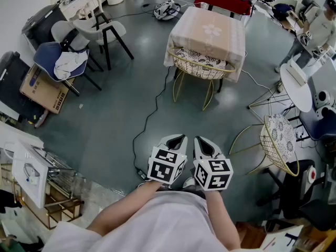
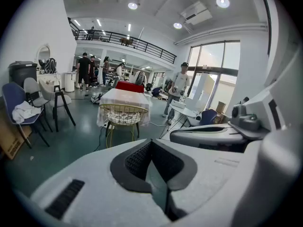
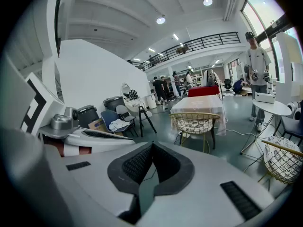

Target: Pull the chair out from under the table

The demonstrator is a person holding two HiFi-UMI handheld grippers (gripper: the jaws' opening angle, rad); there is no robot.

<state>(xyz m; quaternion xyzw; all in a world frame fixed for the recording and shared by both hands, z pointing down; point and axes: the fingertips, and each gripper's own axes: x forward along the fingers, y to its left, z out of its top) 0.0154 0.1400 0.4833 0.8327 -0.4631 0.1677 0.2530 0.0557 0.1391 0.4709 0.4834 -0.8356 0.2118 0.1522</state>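
Note:
A gold wire chair [image 1: 202,67] with a patterned cushion is tucked partly under the cloth-covered table [image 1: 210,30], its back facing me. My left gripper [image 1: 181,137] and right gripper [image 1: 198,139] are held side by side close to my body, well short of the chair, both shut with nothing between the pads. In the left gripper view, the chair [image 2: 122,115] and table [image 2: 124,97] stand across open floor beyond the shut gripper [image 2: 150,142]. The right gripper view shows the same chair [image 3: 195,123] and table [image 3: 201,105] ahead of its shut gripper [image 3: 152,145].
A black cable [image 1: 149,119] snakes over the floor between me and the chair. A second wire chair [image 1: 278,140] and a round white table [image 1: 296,85] stand at the right, with a person [image 1: 315,33] beyond. Chairs [image 1: 65,62] and a cardboard box [image 1: 44,91] crowd the left.

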